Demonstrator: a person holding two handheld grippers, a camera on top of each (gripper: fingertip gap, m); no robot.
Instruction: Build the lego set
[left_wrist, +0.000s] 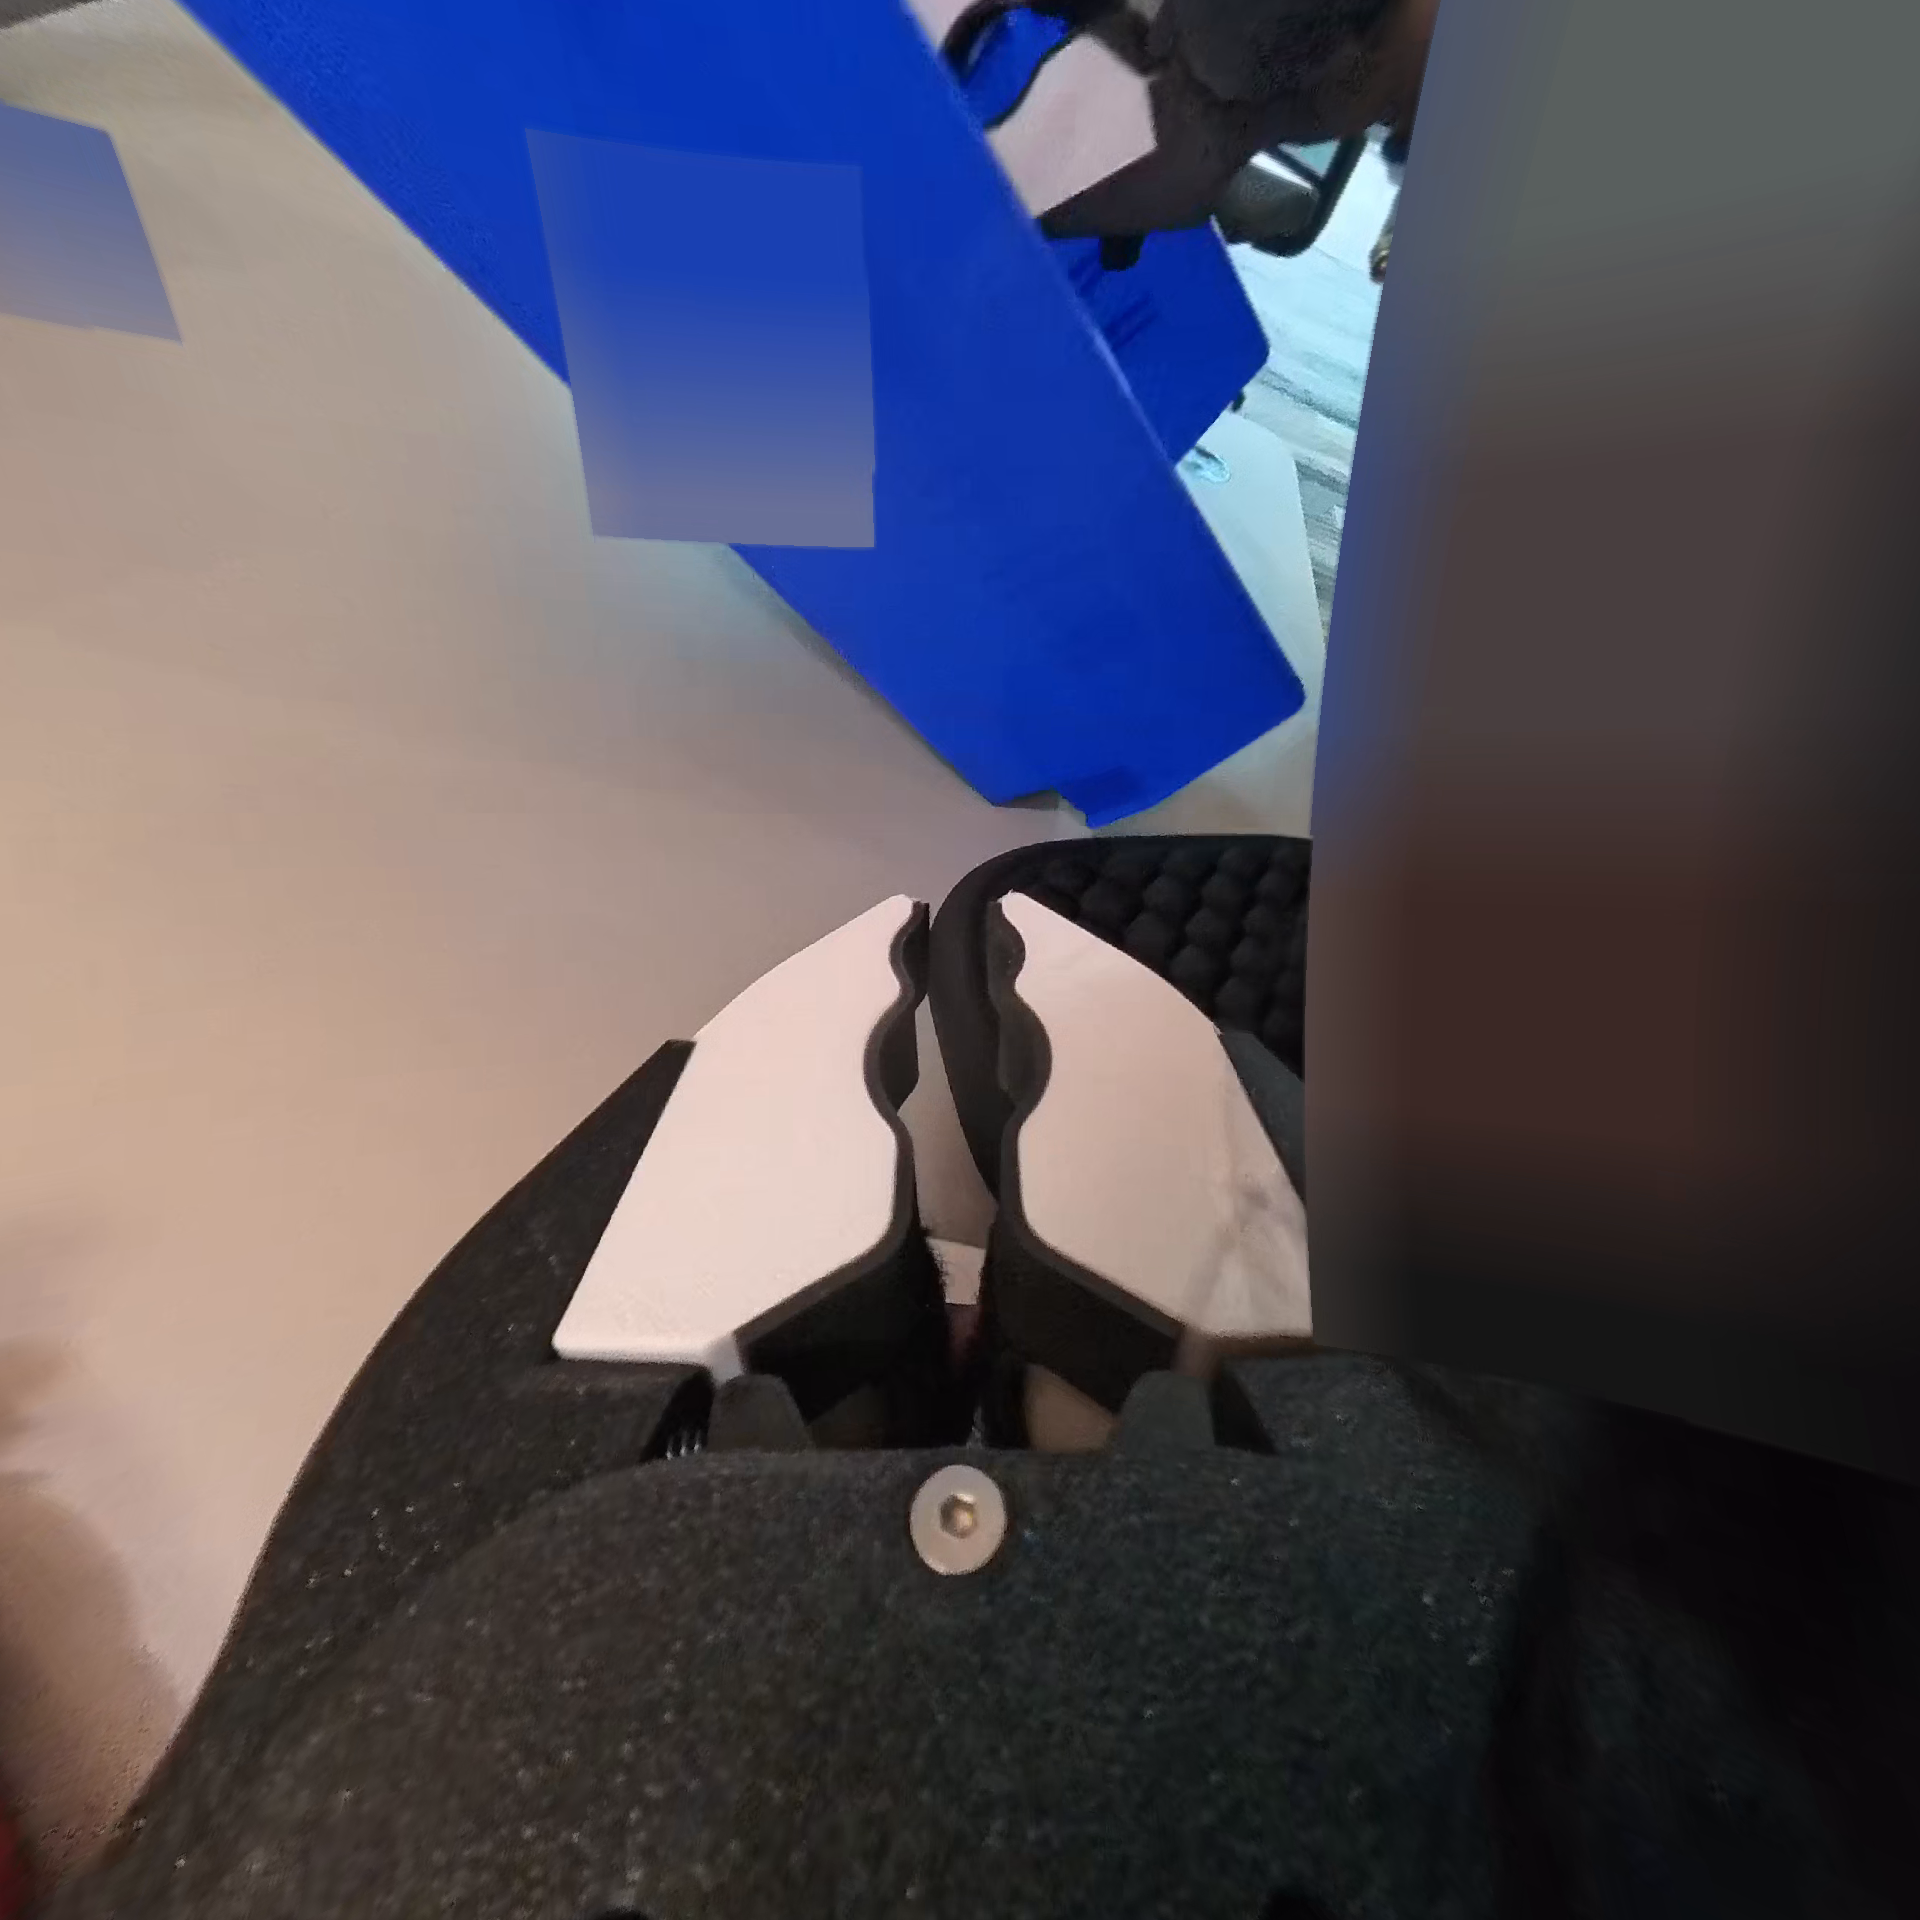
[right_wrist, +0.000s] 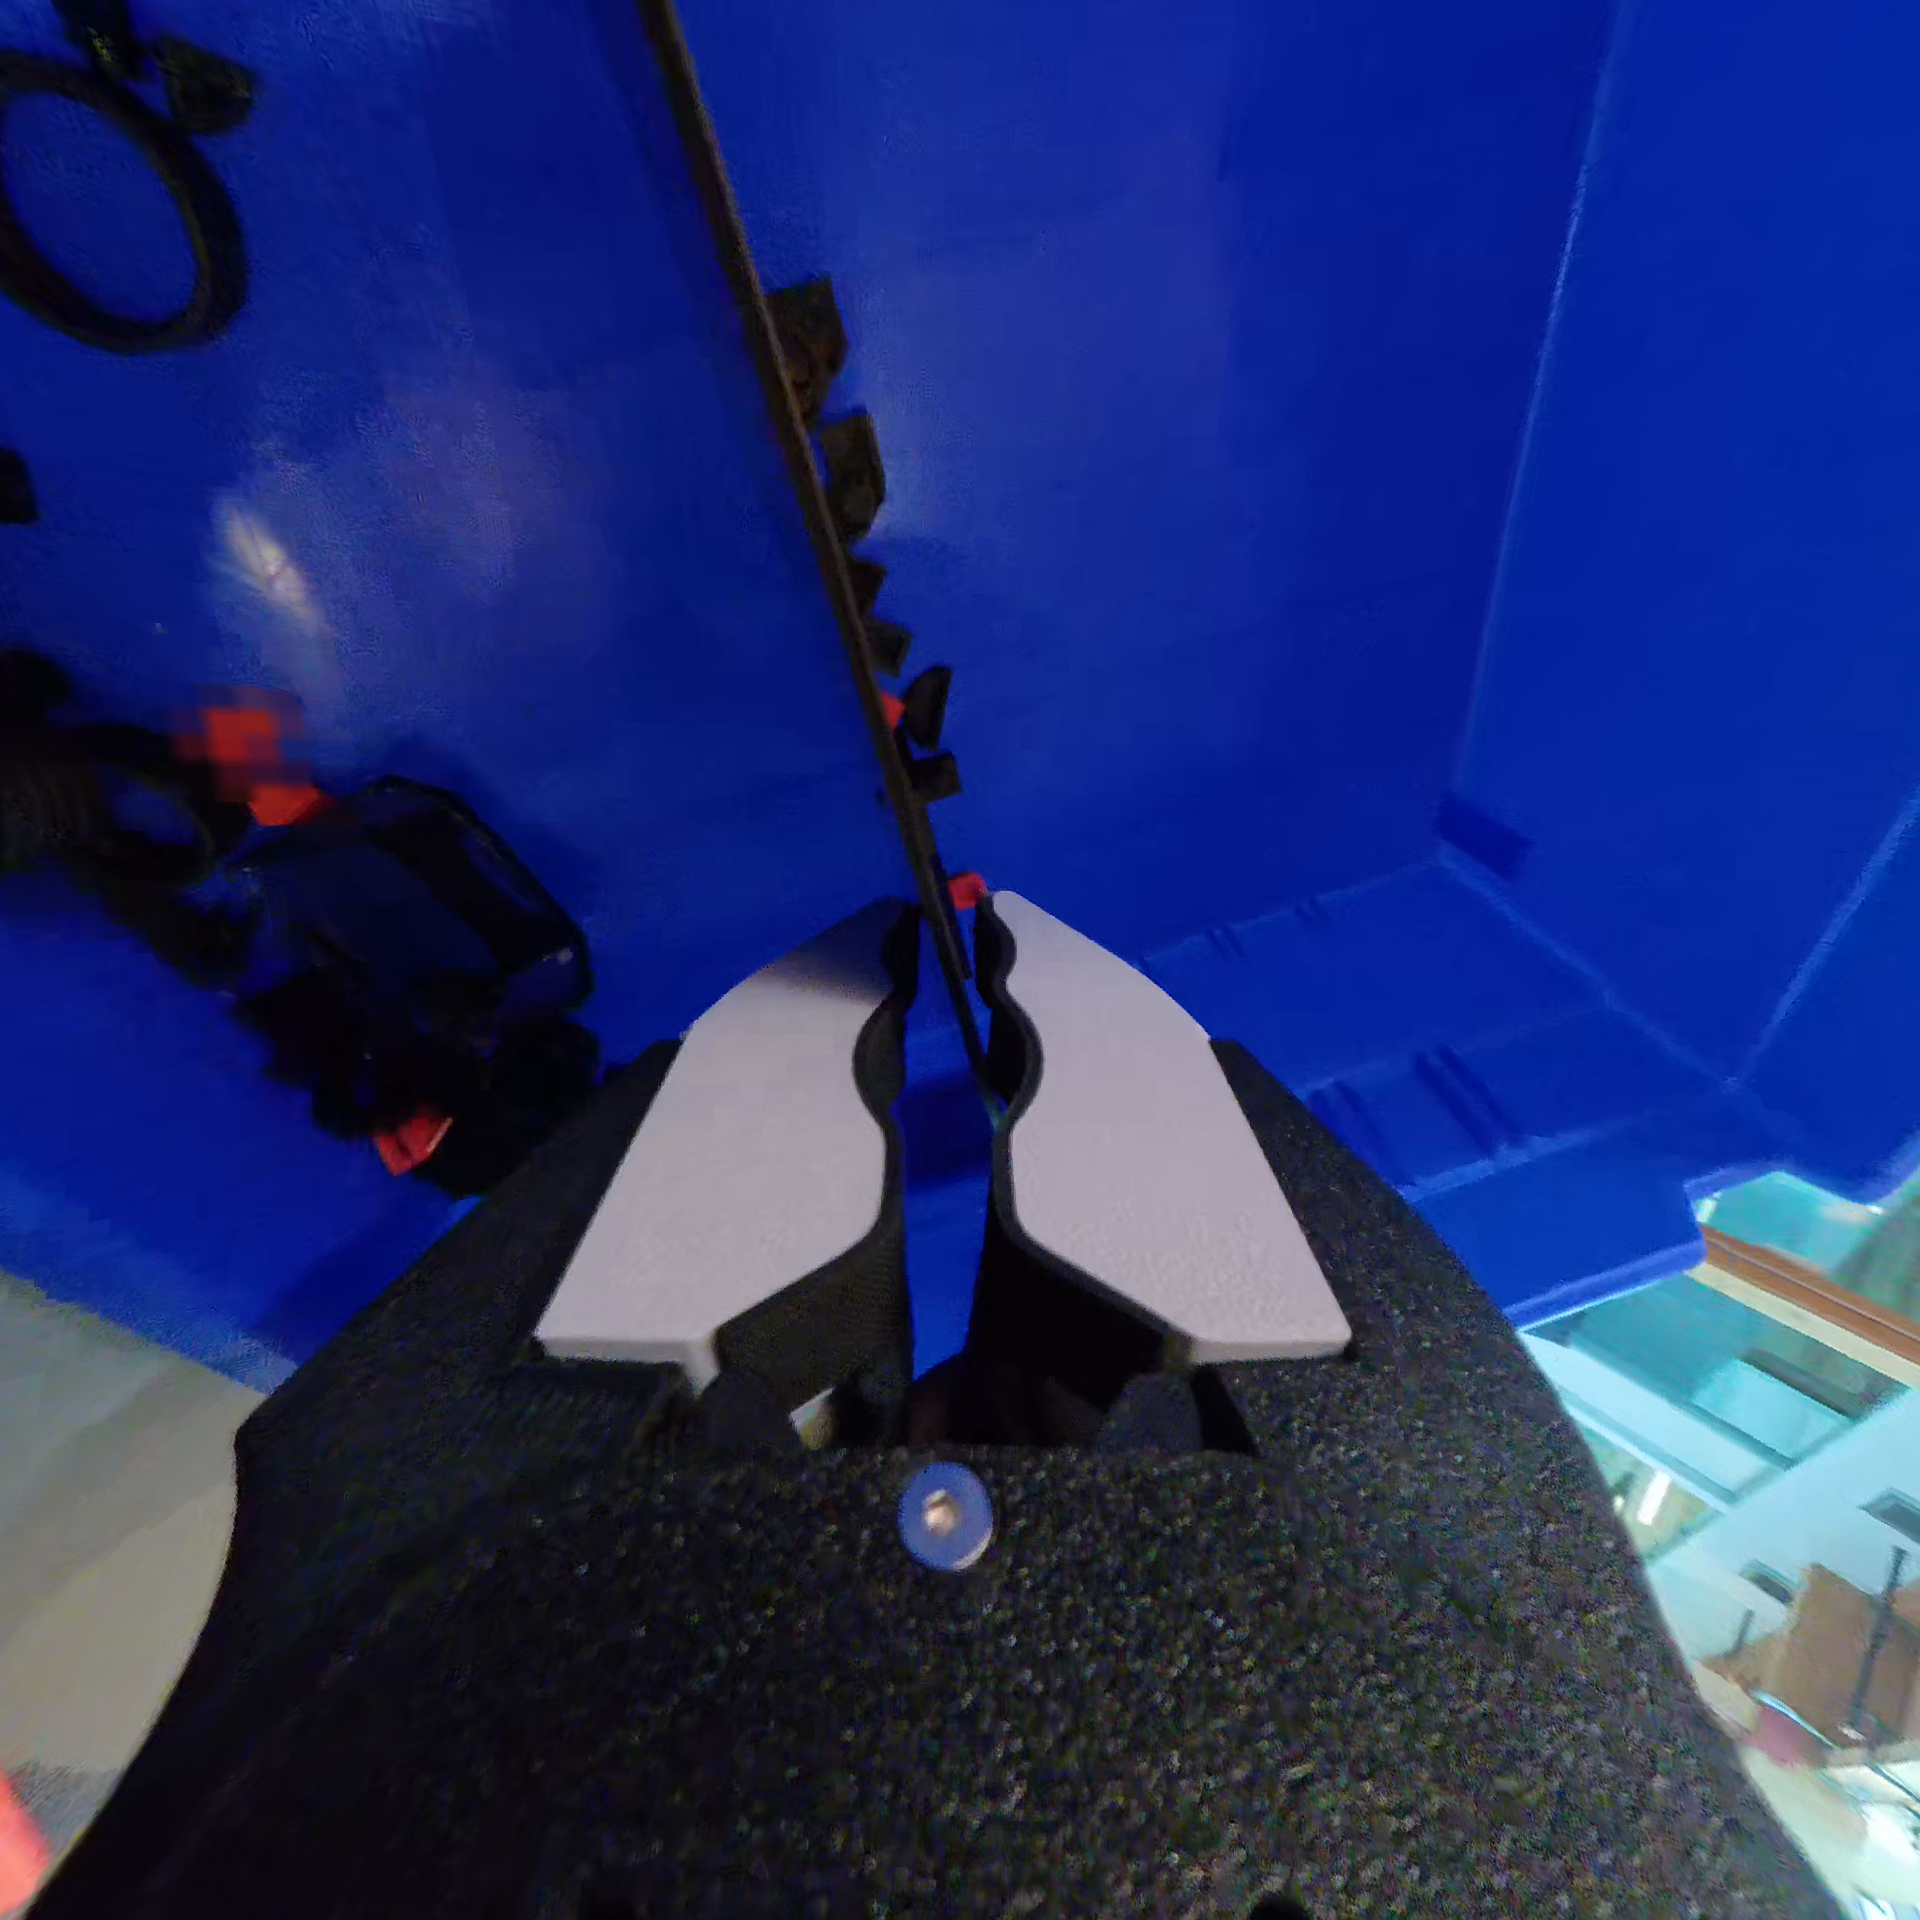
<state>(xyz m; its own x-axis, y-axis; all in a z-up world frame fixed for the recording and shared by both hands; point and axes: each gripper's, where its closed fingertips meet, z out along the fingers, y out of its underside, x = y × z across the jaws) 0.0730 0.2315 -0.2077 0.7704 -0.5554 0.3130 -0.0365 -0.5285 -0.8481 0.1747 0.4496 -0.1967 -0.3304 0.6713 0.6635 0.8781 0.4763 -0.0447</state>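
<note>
In the left wrist view my left gripper (left_wrist: 961, 909) is shut on the rounded edge of a black studded plate (left_wrist: 1195, 935), which extends to the right above a pale table (left_wrist: 312, 831). In the right wrist view my right gripper (right_wrist: 948, 909) is inside a blue bin (right_wrist: 1247, 520). Its fingers are closed to a narrow gap on a thin black plate (right_wrist: 831, 499) seen edge-on. This plate carries small black pieces and a red bit (right_wrist: 968, 886) at the fingertips. It runs up and to the left, out of the view.
The blue bin (left_wrist: 987, 520) lies on the table ahead of the left gripper; a dark gripper (left_wrist: 1195, 114) hangs over its far end. Inside the bin lie a black loop (right_wrist: 114, 208), a dark translucent part (right_wrist: 416, 935) and red pieces (right_wrist: 410, 1138).
</note>
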